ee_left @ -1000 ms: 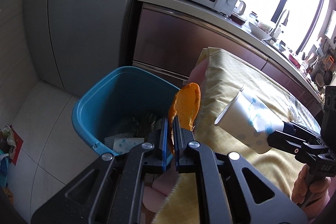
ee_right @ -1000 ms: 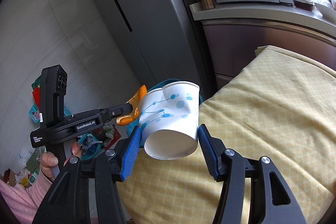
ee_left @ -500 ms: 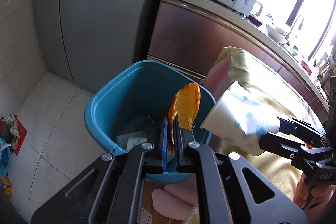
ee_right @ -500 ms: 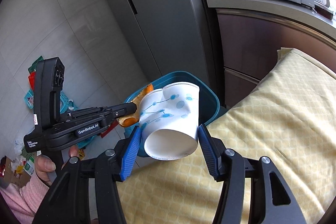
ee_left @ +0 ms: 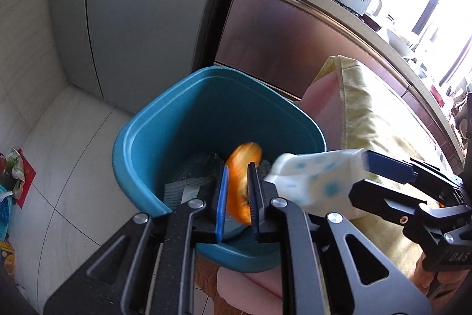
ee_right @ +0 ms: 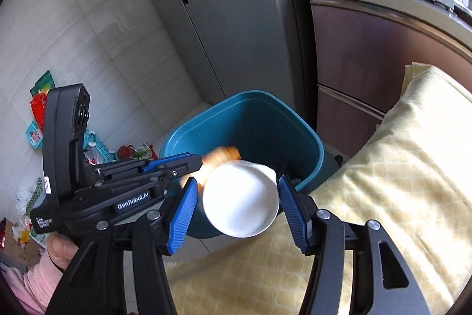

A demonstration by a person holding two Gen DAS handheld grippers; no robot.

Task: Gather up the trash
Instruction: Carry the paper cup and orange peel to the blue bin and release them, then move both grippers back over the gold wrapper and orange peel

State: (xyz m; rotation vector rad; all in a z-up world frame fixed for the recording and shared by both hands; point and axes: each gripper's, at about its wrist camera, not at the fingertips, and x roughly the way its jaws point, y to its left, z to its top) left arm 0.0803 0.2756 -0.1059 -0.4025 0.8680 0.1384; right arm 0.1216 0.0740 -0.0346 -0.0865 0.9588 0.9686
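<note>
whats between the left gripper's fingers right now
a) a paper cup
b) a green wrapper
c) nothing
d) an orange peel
d, the orange peel sits blurred between the blue pads of the left gripper, above the open teal bin; the paper cup is at the right gripper instead.

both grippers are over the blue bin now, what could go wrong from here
1. The paper cup looks loose between the right gripper's spread fingers, partly over the yellow cloth; it may fall outside the blue bin.
2. The orange peel is blurred between the left gripper's fingers, near the bin's closest rim, so it might clip the edge.
3. The cup's mouth touches the left gripper, so the peel could get knocked aside.
</note>
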